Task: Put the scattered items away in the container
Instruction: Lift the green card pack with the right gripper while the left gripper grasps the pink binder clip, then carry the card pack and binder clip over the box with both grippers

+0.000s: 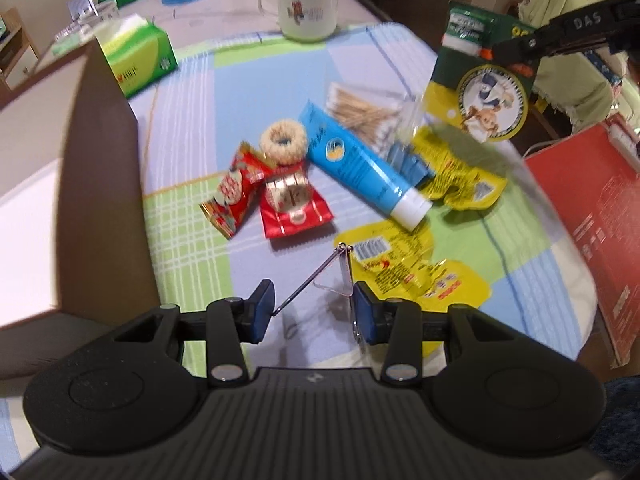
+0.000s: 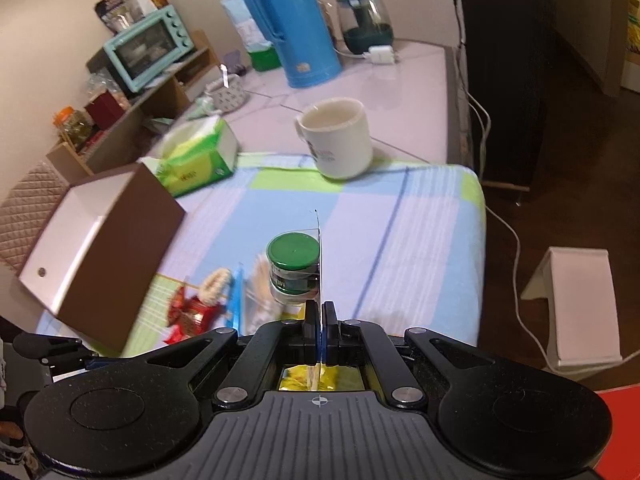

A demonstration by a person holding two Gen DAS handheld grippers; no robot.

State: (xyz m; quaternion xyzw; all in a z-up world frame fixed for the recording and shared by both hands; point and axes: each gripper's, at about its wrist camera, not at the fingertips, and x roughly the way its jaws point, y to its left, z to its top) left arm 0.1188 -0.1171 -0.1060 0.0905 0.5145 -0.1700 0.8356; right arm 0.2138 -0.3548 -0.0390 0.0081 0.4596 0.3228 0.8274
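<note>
Blister-carded bottle (image 1: 482,92) hung in the air at two o'clock over the clutter, pinched by its card edge in the right gripper (image 2: 319,316), presumably to carry it to the brown box (image 2: 100,240) at nine o'clock. Left gripper (image 1: 314,312) waited, jaws spread and empty, above a metal clip (image 1: 320,276).

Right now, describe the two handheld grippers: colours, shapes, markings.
Both are black plastic. The left gripper has blue finger pads, silver pivot screws, round side discs and a ribbed top with a small crosshair mark. The right gripper matches; seen from the left wrist view, it shows orange accents and white "DAS" lettering.
</note>
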